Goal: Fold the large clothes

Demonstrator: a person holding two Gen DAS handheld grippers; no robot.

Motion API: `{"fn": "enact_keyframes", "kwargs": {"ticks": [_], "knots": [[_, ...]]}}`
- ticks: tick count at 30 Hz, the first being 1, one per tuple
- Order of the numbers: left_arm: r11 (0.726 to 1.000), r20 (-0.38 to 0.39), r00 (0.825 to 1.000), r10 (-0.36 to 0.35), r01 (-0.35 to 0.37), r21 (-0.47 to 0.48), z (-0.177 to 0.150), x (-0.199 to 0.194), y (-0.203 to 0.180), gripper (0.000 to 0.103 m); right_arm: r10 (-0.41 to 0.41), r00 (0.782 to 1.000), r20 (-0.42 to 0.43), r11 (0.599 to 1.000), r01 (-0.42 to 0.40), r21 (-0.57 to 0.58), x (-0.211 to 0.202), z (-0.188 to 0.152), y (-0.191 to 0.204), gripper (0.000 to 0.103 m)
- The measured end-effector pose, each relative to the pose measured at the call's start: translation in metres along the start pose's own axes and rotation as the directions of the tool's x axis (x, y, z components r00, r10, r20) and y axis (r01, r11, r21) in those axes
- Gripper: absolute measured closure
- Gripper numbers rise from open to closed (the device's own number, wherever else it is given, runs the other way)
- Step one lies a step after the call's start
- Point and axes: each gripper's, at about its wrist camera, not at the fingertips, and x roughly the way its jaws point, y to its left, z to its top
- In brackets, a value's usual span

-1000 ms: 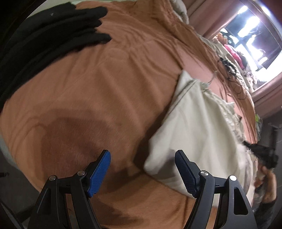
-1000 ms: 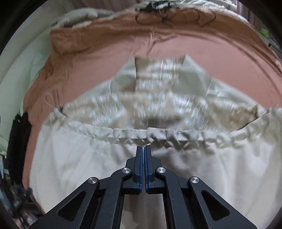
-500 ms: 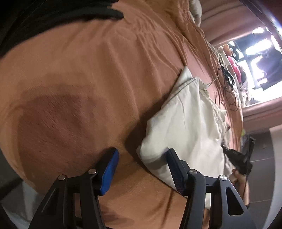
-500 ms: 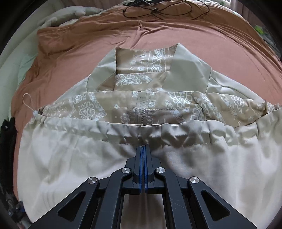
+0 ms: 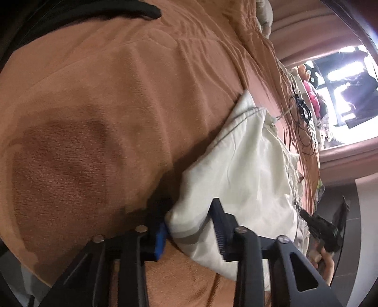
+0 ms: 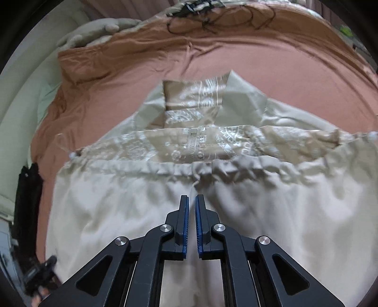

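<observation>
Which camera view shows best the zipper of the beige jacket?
The right wrist view: the zipper runs down the middle of the patterned lining of the jacket. The left wrist view shows only the jacket's plain corner, no zipper.

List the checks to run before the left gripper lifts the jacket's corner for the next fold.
1. Corner of the cream jacket sits inside the left gripper: ok.
2. Left grip firm: not ok; the jaws are closing, not yet clamped.
3. Right gripper free of cloth: ok; barely parted, nothing between the pads.
4. All layers of the corner caught: cannot tell.
5. Black cables apart from the jacket: ok; they lie at the far side of the brown bedspread.
</observation>
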Motion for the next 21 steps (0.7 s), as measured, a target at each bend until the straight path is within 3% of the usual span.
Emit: {"fn": "enact_keyframes", "kwargs": {"ticks": [2, 4, 6, 13, 21], "knots": [[1.000, 0.008, 1.000, 0.000, 0.000, 0.006, -0.001, -0.005, -0.001, 0.077, 0.013, 1.000, 0.002, 1.000, -0.013, -0.009, -0.020, -0.012, 0.006, 0.096], [1.000, 0.017, 1.000, 0.007, -0.007, 0.015, -0.002, -0.009, -0.005, 0.080, 0.020, 1.000, 0.000, 1.000, -0.020, -0.022, -0.038, -0.027, 0.014, 0.086], [1.000, 0.031, 1.000, 0.004, -0.004, 0.012, -0.004, -0.016, -0.009, 0.081, 0.018, 1.000, 0.005, 0.999, -0.018, -0.043, -0.053, -0.044, 0.022, 0.058], [1.000, 0.039, 0.999, -0.028, 0.027, 0.003, -0.003, -0.028, -0.019, 0.086, 0.036, 0.999, -0.007, 0.998, -0.036, -0.055, -0.081, -0.110, 0.032, 0.058], [0.999, 0.060, 0.997, -0.045, 0.044, 0.018, -0.004, -0.043, -0.040, 0.090, 0.007, 0.997, -0.074, 0.999, -0.011, -0.051, -0.059, -0.180, 0.052, 0.067]]}}
